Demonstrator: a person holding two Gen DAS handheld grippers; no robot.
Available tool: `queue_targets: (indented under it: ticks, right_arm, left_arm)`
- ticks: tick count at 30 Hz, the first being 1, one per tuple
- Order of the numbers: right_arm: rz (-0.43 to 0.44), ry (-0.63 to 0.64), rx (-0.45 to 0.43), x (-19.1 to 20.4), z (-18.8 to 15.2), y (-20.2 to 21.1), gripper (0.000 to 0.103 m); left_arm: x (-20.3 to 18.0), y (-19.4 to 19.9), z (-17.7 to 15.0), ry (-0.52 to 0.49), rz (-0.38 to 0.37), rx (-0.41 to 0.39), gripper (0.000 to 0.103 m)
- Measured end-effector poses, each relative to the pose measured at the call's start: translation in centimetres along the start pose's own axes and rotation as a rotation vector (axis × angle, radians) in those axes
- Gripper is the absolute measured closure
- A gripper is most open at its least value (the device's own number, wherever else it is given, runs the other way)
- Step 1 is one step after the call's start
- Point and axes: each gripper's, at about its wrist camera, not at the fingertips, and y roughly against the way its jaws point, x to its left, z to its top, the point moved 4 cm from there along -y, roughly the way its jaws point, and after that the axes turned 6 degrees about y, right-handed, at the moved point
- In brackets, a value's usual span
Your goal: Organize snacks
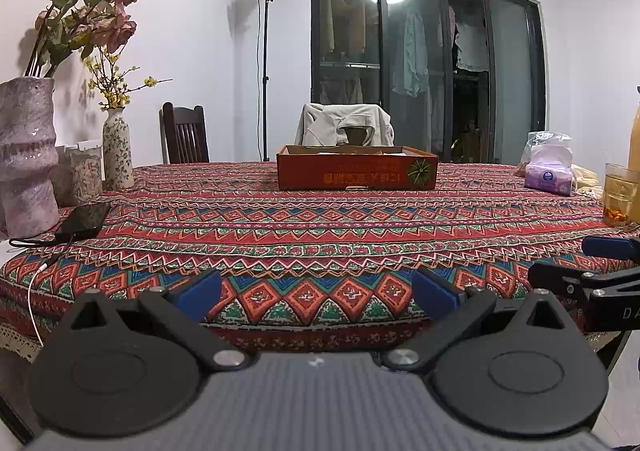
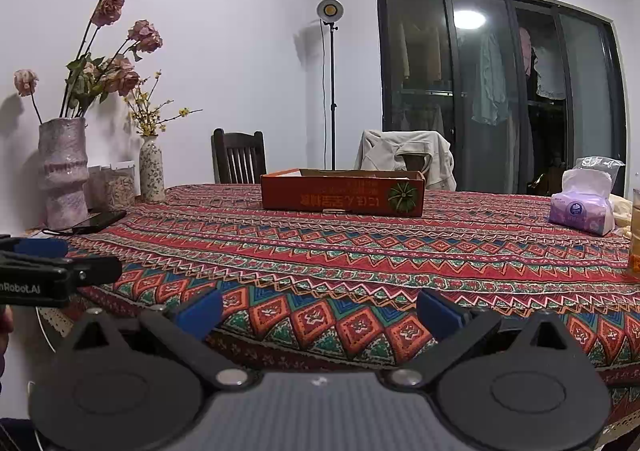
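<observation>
Both tongs [image 1: 316,297] [image 2: 318,313] wide apart, empty, nr tablecloth [image 1: 320,227] edge

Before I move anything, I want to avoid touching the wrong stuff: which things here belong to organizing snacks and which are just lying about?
Belongs to the job:
- orange cardboard box, open-topped, mid-table; contents hidden
- clear bag by the tissues, possibly snacks
- left gripper, right gripper, both open and empty

Just lying about:
- tissue pack
- phone on its cable
- two flower vases
- glass of drink
</observation>
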Motion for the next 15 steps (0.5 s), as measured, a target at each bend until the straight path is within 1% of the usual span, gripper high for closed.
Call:
queue_targets:
  ticks: [15]
  right_arm:
    - [0.006, -0.01, -0.001, -0.31, -0.01, -0.08, 0.0]
  left_arm:
    - [0.06, 0.01, -0.03, -0.001, -0.003, -0.001, 0.0]
